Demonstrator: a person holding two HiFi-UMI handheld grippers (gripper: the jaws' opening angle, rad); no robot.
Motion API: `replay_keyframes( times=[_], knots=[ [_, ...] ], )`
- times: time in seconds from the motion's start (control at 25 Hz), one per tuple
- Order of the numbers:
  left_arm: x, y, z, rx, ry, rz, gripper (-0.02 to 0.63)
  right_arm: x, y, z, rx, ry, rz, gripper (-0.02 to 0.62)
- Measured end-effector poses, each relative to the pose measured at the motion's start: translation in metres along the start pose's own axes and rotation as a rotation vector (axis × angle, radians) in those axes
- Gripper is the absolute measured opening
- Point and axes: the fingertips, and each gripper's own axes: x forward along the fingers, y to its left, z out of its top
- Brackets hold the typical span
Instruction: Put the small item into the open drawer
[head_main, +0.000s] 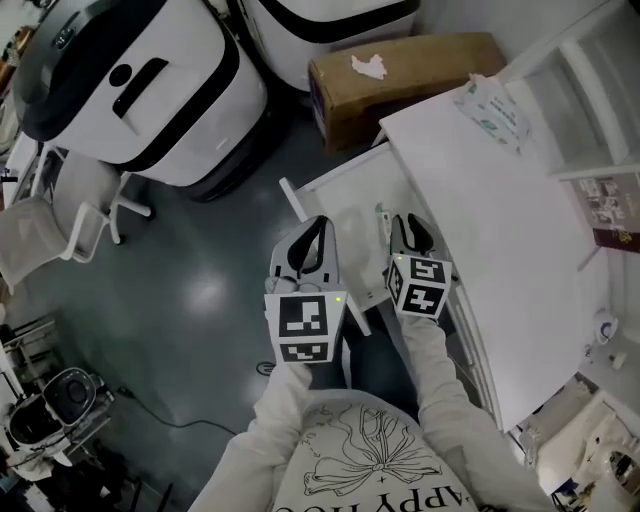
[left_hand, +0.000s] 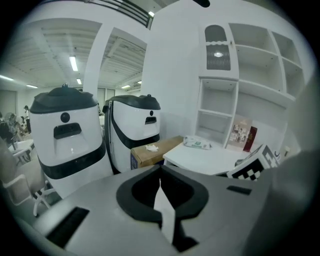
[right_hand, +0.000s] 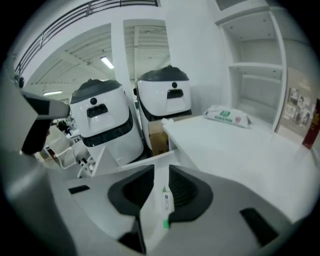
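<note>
Nearest, the left gripper (left_hand: 160, 173) is clenched, its jaws meeting with nothing between them. It hangs over the left wall of the open drawer (head_main: 345, 200). To its right, the right gripper (right_hand: 161, 168) is released, its jaws a narrow gap apart. The small item (head_main: 382, 228), a slim white tube with a green end, lies below it in the drawer, along the right side just beside the counter (head_main: 500, 220). Farther along the counter sits a wipes pack (head_main: 492, 108). Beyond, on the floor, stand a cardboard box (head_main: 400, 75) and, to its left, a big white-and-black machine (head_main: 140, 90).
</note>
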Motion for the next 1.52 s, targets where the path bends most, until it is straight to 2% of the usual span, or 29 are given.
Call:
replay_keyframes(
  times=[0.32, 0.8, 1.12, 1.52],
  knots=[
    [-0.035, -0.016, 0.074, 0.029, -0.135, -0.018, 0.008, -0.099, -0.001, 0.102, 0.048, -0.231, -0.020, 0.067],
    [-0.093, -0.032, 0.147, 0.061, -0.308, -0.017, 0.008, -0.215, -0.001, 0.183, 0.036, -0.479, -0.052, 0.061],
    [-0.123, -0.052, 0.180, 0.094, -0.394, -0.034, 0.008, -0.257, 0.000, 0.211, -0.012, -0.606, -0.085, 0.058],
    [-0.142, -0.058, 0.192, 0.112, -0.438, -0.040, 0.008, -0.274, 0.007, 0.219, 0.001, -0.645, -0.078, 0.055]
  ],
)
